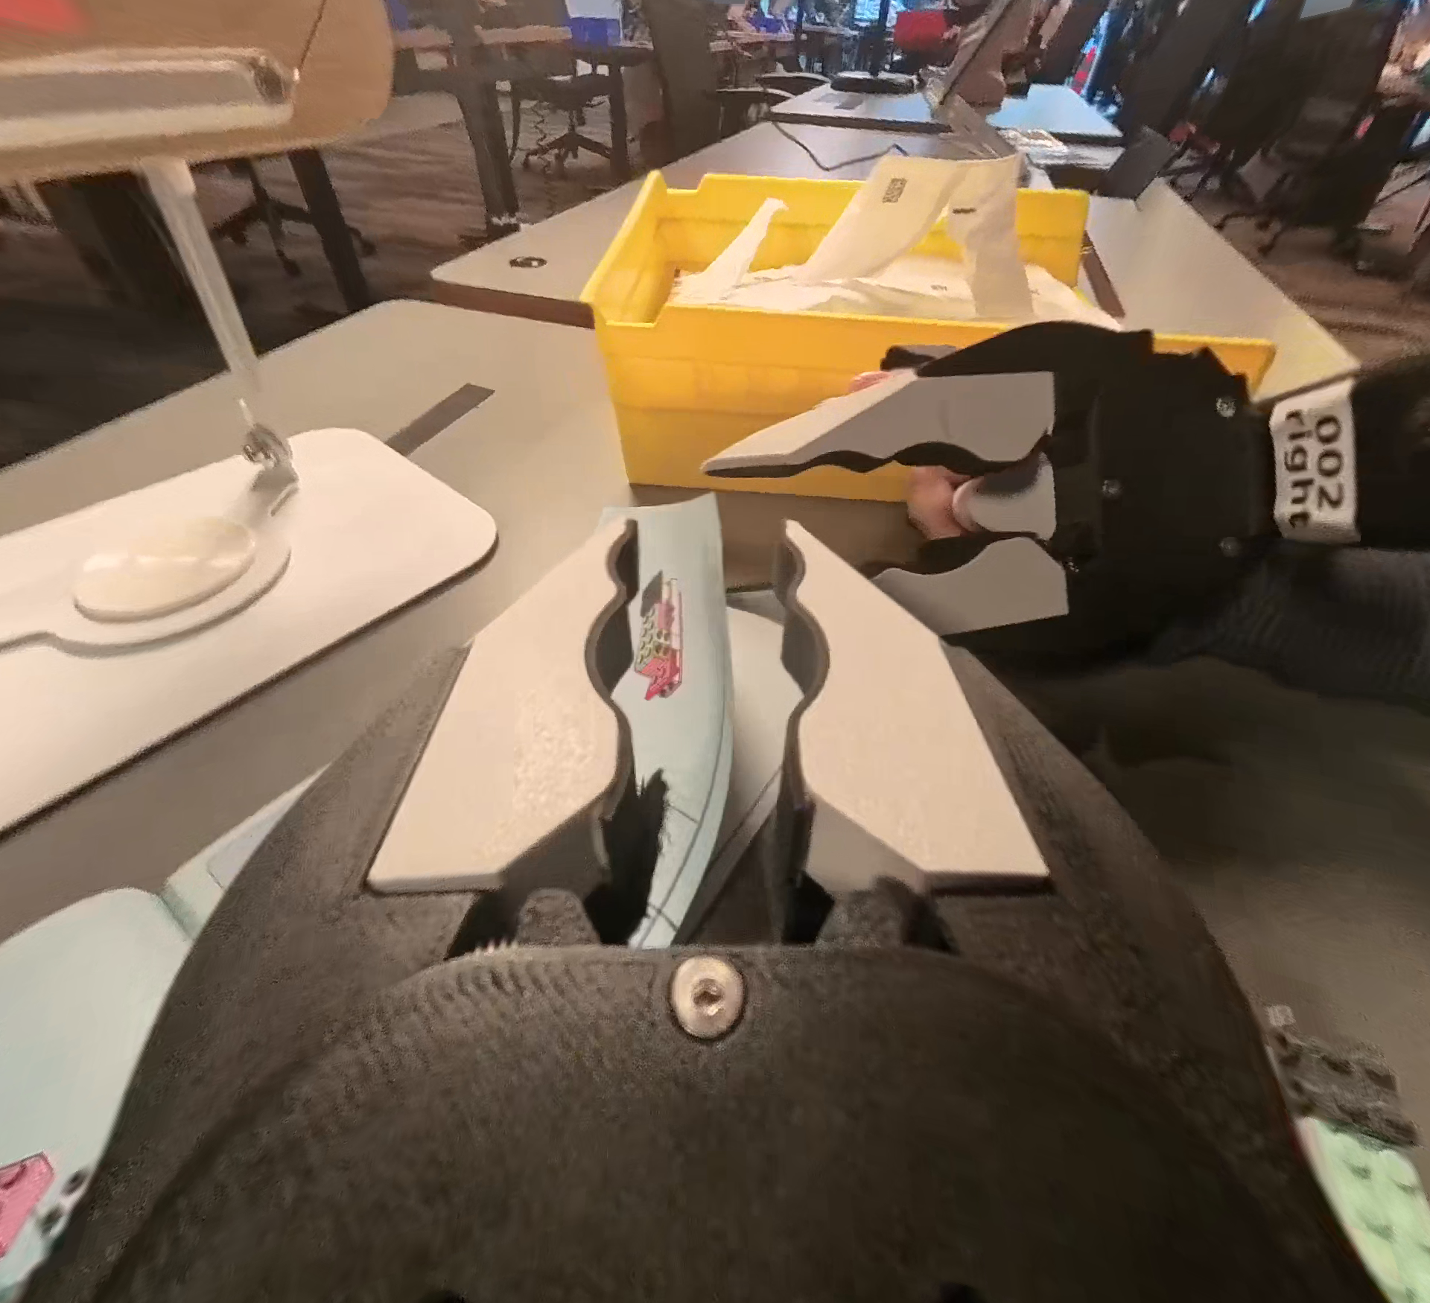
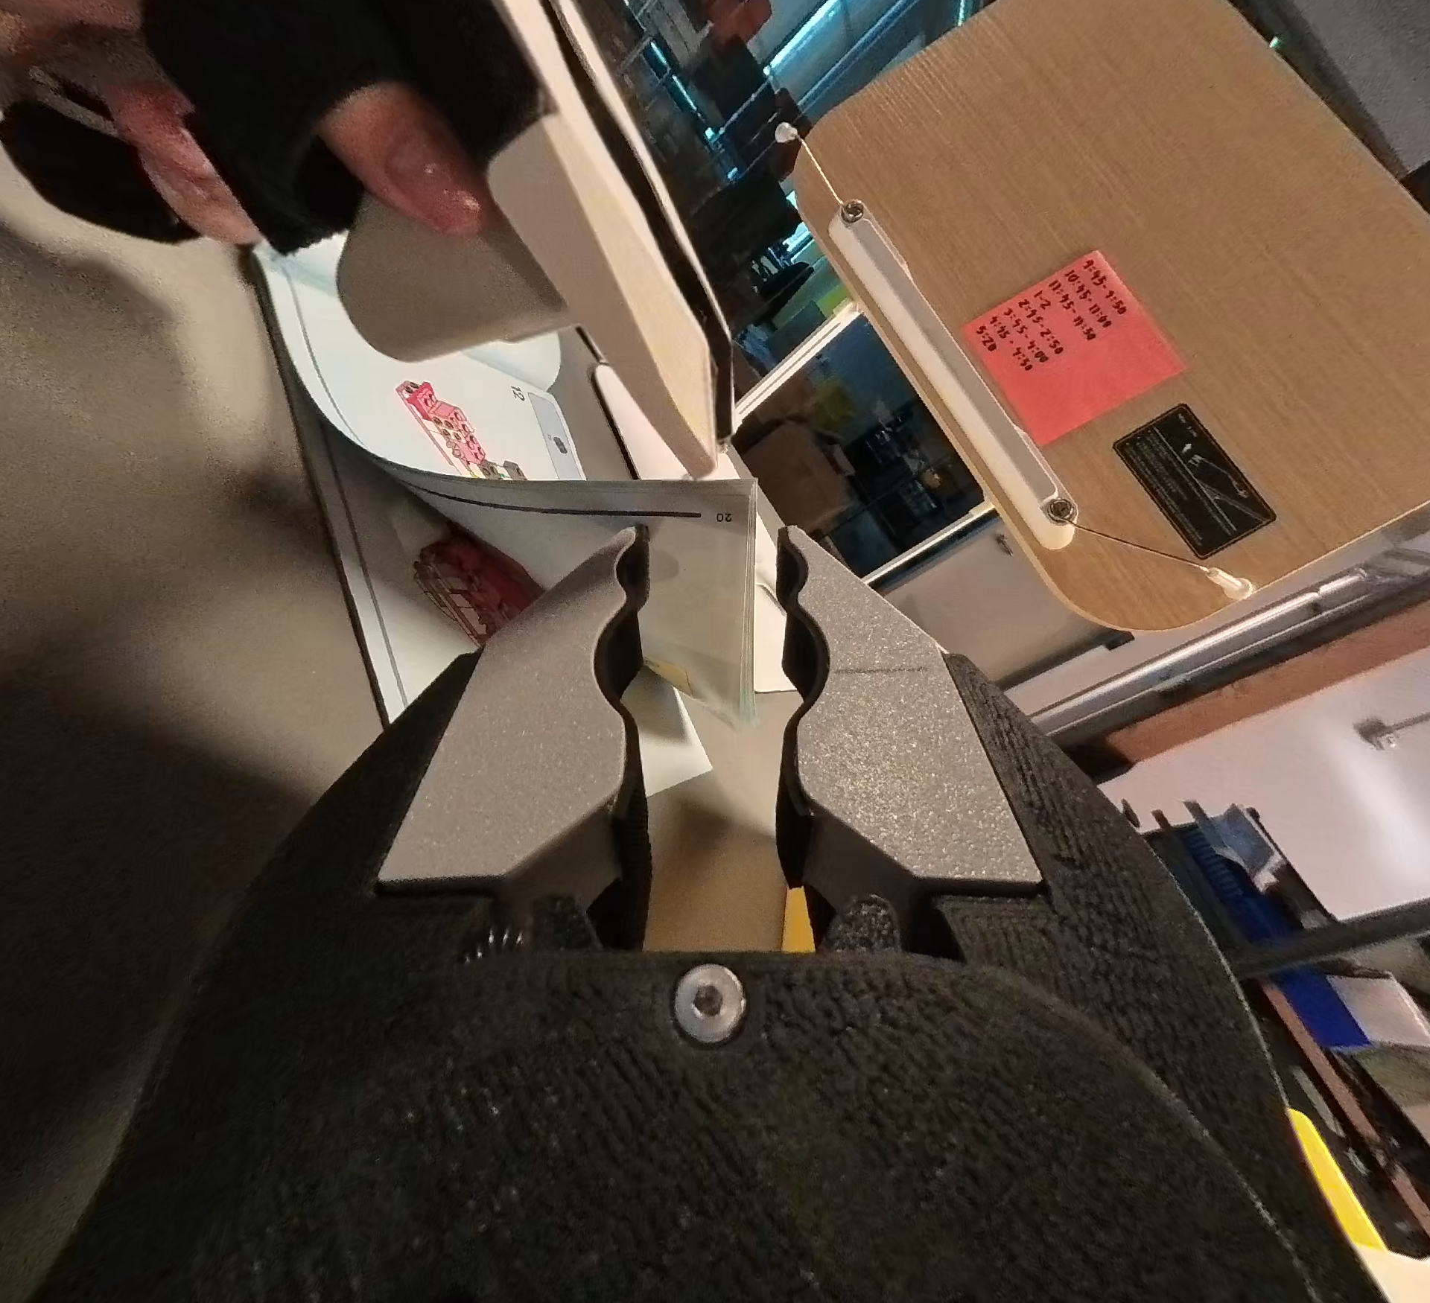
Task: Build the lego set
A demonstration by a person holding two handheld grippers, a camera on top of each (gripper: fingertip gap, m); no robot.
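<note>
Booklet page (image 1: 689,655) curled up on near table, long axis running near-to-far, free edge pointing far toward yellow bin (image 1: 774,368). Left gripper (image 1: 708,531) fingers parted, page standing between, leaning on left finger (image 1: 542,686), not pinched. Right gripper (image 2: 712,539) released, page stack (image 2: 696,616) between fingers, unclamped.

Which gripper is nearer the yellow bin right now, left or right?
Right. The right gripper hangs just in front of the yellow bin's near wall; the left gripper sits farther back, open around a lifted booklet page.
</note>
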